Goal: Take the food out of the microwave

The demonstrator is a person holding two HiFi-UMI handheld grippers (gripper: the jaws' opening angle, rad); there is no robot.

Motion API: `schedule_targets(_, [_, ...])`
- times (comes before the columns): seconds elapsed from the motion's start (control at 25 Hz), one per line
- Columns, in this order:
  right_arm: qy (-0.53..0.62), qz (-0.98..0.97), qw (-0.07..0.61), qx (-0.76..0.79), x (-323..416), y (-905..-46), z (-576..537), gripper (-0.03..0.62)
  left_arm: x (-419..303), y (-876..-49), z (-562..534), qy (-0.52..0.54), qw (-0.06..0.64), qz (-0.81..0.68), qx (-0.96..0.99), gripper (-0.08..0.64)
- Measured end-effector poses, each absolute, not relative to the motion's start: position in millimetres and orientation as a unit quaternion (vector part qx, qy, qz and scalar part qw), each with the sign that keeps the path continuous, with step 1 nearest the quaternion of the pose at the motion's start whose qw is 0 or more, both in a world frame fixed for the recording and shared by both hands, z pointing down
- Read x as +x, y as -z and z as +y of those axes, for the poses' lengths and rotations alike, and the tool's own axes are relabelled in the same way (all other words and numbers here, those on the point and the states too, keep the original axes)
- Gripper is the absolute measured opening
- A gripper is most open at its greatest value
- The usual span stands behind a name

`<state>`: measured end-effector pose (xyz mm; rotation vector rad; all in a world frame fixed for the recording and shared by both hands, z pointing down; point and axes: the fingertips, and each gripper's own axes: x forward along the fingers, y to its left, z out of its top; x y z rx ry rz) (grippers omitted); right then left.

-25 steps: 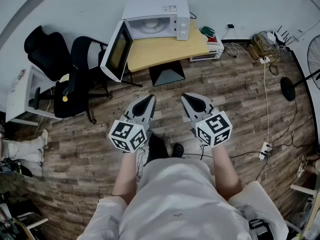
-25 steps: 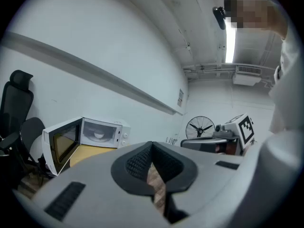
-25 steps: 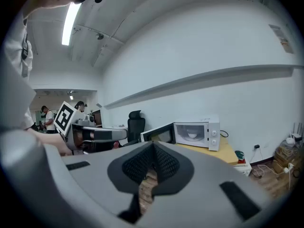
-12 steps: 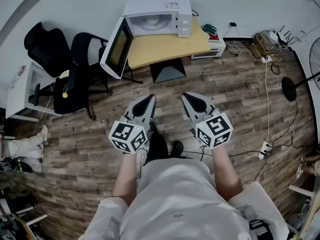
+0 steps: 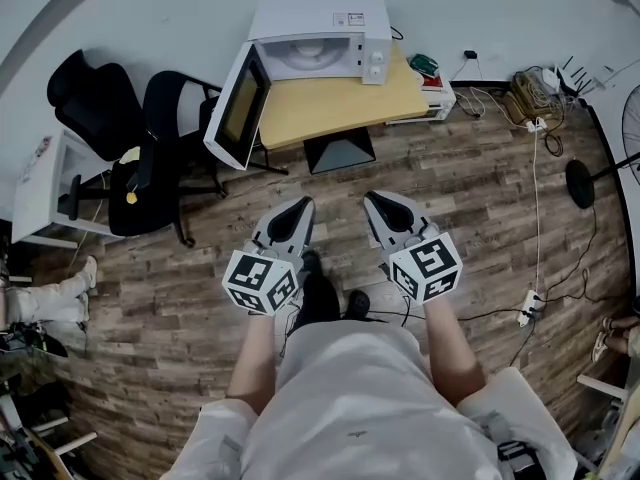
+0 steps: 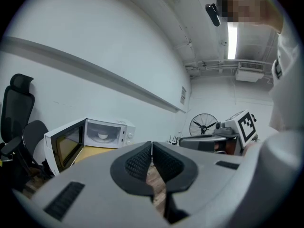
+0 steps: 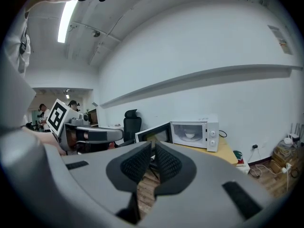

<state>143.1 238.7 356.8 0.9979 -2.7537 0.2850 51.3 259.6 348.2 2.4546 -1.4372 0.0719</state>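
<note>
A white microwave stands on a light wooden table against the wall, its door swung open to the left. Inside it sits a white bowl, also seen in the right gripper view as a bowl. My left gripper and right gripper are held side by side over the wood floor, well short of the table, both pointing at the microwave. Both are shut with nothing between the jaws.
Two black office chairs stand left of the table, near the open door. A white cabinet is at the far left. Cables and a power strip trail over the floor at right, by a fan's base.
The microwave and table have drifted slightly right and down in the head view as I stepped. Both grippers stay shut and side by side.
</note>
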Motion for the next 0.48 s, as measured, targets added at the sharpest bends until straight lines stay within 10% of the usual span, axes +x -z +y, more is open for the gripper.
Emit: schedule_targets(0.48, [-0.095,-0.932,0.106,0.335,93,-349,171,0.098,10,-344,189,-0.036,0.134,-0.486,0.863,0.019])
